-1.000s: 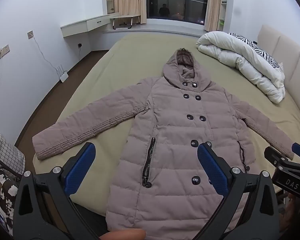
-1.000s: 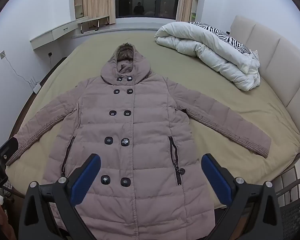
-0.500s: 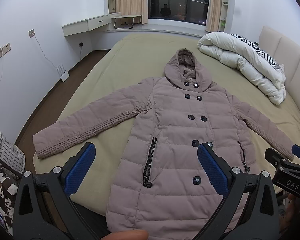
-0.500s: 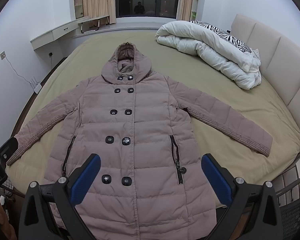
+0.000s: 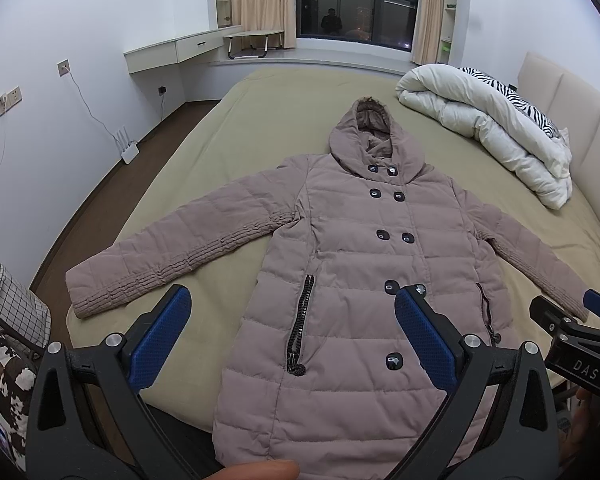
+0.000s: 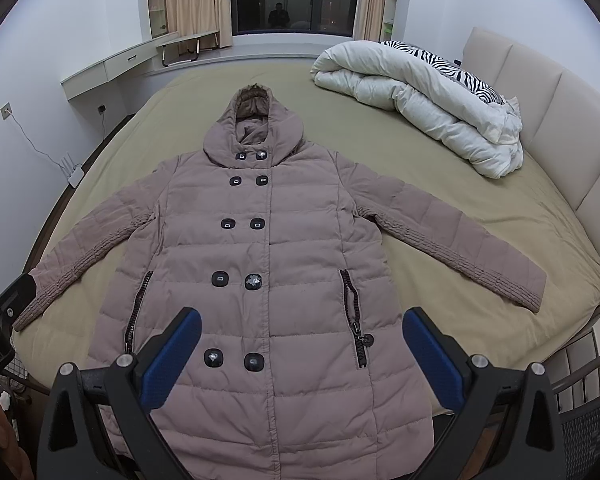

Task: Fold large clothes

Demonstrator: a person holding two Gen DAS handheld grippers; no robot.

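A long mauve quilted hooded coat (image 5: 356, 264) lies flat and face up on the bed, buttoned, both sleeves spread out; it also shows in the right wrist view (image 6: 276, 272). Its hem hangs over the near bed edge. My left gripper (image 5: 292, 320) is open and empty, held above the coat's lower left part. My right gripper (image 6: 302, 340) is open and empty, above the coat's lower middle. The right gripper's body shows at the right edge of the left wrist view (image 5: 572, 340).
The olive bed (image 5: 260, 128) has a rolled white duvet (image 6: 420, 100) with a zebra pillow at its far right by the padded headboard (image 6: 560, 128). A checked bag (image 5: 12, 312) stands at the left on the floor. A mesh basket (image 6: 588, 420) is at the right.
Both views have shifted slightly, so the coat sits a little lower in the frames. The coat itself has not moved and both grippers stay open.
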